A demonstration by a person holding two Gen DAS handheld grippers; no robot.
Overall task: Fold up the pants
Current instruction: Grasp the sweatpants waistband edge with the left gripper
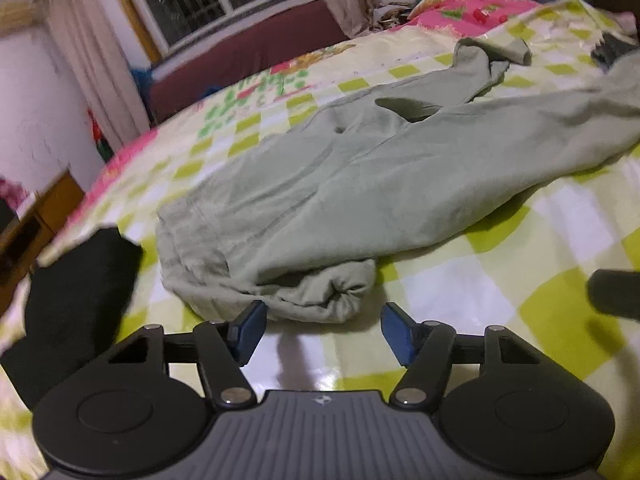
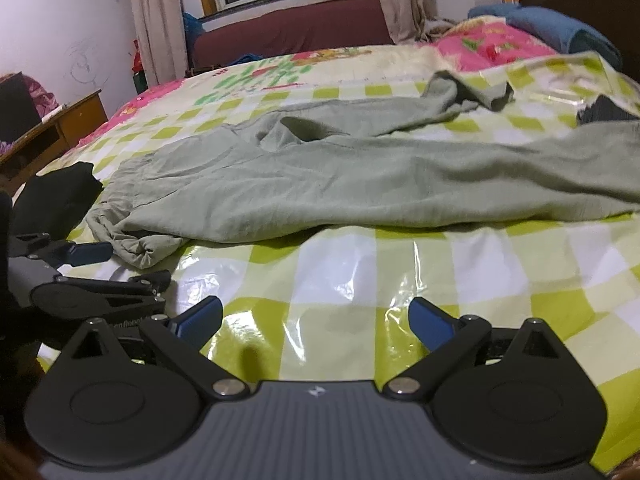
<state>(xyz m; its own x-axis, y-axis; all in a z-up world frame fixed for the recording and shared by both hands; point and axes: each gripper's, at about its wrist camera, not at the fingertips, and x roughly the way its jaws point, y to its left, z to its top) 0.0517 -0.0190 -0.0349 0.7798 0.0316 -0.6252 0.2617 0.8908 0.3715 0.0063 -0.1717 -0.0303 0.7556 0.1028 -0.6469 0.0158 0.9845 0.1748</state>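
Note:
Pale green pants [image 1: 360,168] lie spread across the bed, waistband nearest me and legs running off to the far right [image 2: 320,176]. My left gripper [image 1: 323,316] is open, and the bunched waistband corner [image 1: 324,296] sits just ahead of its blue fingertips without touching the pads. The right wrist view shows this same gripper [image 2: 132,264] at the left, beside the waistband. Over bare sheet in front of the pants, my right gripper [image 2: 315,308] is open with nothing between its fingers.
A shiny green-and-white checked cover [image 2: 360,272] lies over the bed. A black garment [image 1: 80,292] sits left of the waistband. A dark item [image 2: 600,112] rests by the far leg. A wooden bedside table [image 2: 60,128] stands left; pillows and a blue blanket [image 2: 560,28] lie behind.

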